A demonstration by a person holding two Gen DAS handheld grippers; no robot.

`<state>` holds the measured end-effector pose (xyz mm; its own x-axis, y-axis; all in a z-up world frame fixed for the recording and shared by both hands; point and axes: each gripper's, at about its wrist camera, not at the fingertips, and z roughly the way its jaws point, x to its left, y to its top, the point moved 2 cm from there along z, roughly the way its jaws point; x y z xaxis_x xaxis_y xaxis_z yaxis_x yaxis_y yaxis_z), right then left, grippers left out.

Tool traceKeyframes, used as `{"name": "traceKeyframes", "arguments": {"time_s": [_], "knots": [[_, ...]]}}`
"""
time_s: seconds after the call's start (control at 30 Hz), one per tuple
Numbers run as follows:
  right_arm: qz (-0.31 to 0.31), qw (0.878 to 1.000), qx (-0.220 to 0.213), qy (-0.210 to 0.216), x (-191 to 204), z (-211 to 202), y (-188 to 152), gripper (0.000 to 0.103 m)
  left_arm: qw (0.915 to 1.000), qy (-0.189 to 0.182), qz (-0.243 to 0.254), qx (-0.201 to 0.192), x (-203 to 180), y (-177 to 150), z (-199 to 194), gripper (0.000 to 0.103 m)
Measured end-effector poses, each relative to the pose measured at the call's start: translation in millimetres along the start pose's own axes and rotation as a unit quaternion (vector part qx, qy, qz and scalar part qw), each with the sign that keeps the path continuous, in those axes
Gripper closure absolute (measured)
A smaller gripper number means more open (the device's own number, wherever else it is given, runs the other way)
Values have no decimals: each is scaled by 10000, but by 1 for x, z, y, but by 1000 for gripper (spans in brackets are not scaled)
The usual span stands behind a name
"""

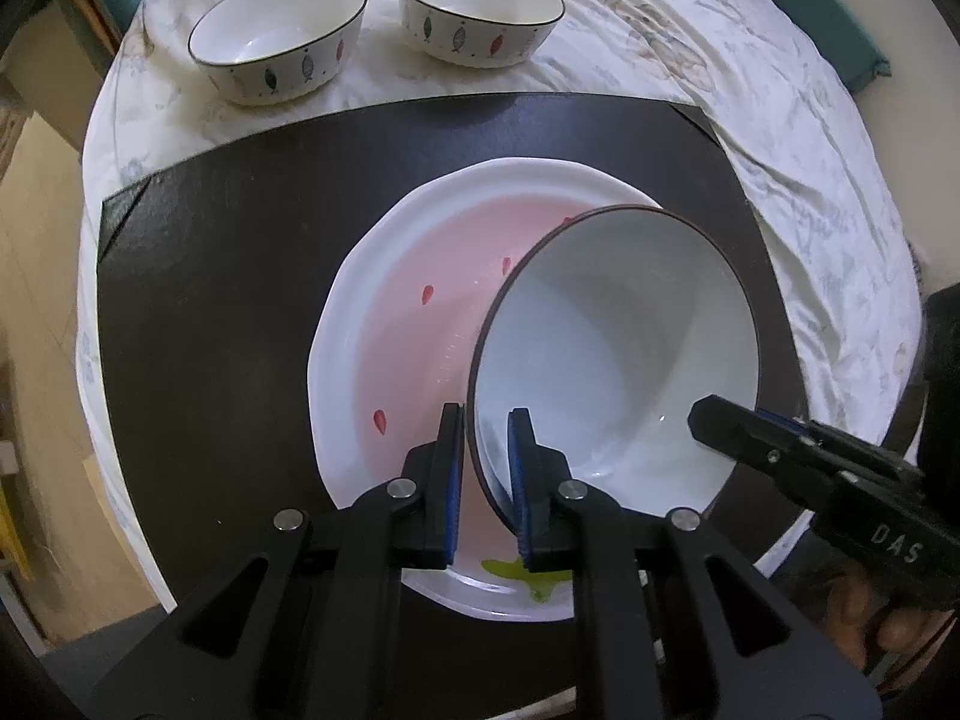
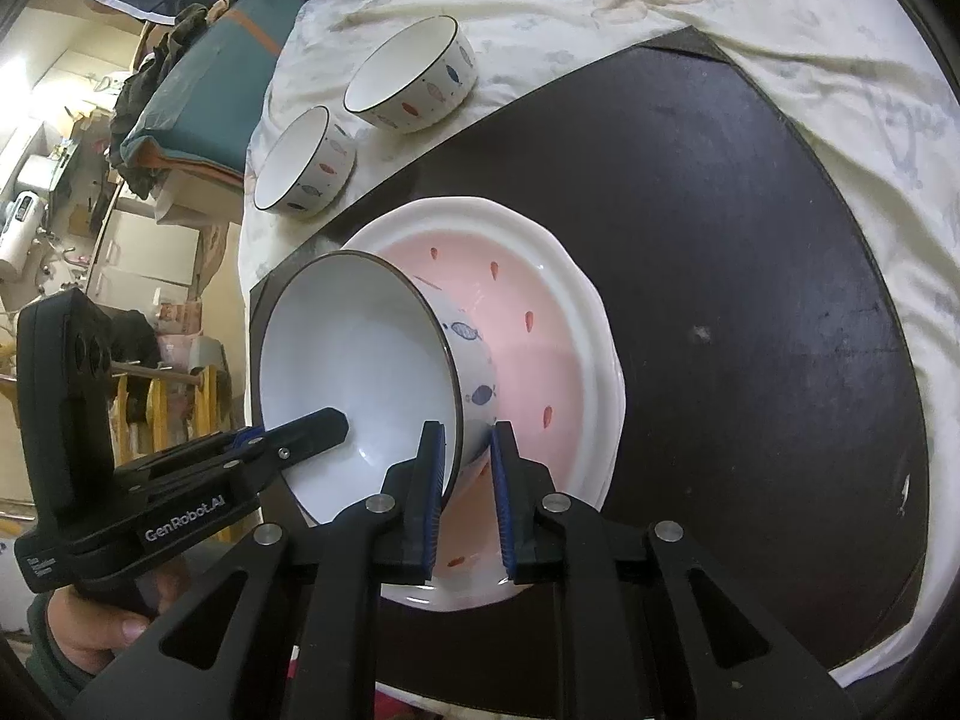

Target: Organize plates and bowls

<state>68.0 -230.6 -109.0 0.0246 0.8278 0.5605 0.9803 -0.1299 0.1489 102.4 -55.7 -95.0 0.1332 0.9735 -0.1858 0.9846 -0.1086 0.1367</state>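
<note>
A white bowl [image 1: 612, 354] with a dark rim and fish pattern is tilted over a pink-centred white plate [image 1: 408, 324] on a dark mat [image 1: 228, 252]. My left gripper [image 1: 486, 474] is shut on the bowl's near rim. My right gripper [image 2: 468, 480] is shut on the bowl's [image 2: 360, 372] opposite rim; it shows in the left wrist view [image 1: 720, 420] at the right. The plate [image 2: 540, 324] seems to top a stack of plates. Two more fish-pattern bowls [image 1: 279, 36] [image 1: 480, 9] stand on the cloth beyond the mat.
A white patterned cloth [image 1: 750, 90] covers the round table. The two spare bowls show in the right wrist view [image 2: 411, 75] [image 2: 306, 162]. A teal cushion [image 2: 204, 84] and room clutter lie past the table's far edge. A green mark [image 1: 528, 576] is on the plate's near rim.
</note>
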Motion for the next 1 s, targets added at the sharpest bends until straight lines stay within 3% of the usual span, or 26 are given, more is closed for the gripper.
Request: {"name": "traceKeyframes", "arguments": {"time_s": [0.53, 0.6, 0.67, 0.83, 1.0], "knots": [[-96, 9995, -157, -267, 4, -5, 2, 82, 9982, 414, 332, -264, -7, 0, -10, 84], [-159, 9989, -231, -364, 6, -7, 3, 82, 9972, 494, 413, -382, -9, 1, -15, 79], [-216, 9982, -322, -448, 7, -11, 4, 82, 9963, 480, 448, -559, -9, 3, -23, 59], [-339, 9970, -476, -501, 8, -18, 6, 82, 9933, 609, 349, -919, -4, 8, -39, 41], [-297, 9961, -693, -452, 6, -28, 6, 82, 9869, 1125, 392, -1090, -3, 11, -47, 39]]}}
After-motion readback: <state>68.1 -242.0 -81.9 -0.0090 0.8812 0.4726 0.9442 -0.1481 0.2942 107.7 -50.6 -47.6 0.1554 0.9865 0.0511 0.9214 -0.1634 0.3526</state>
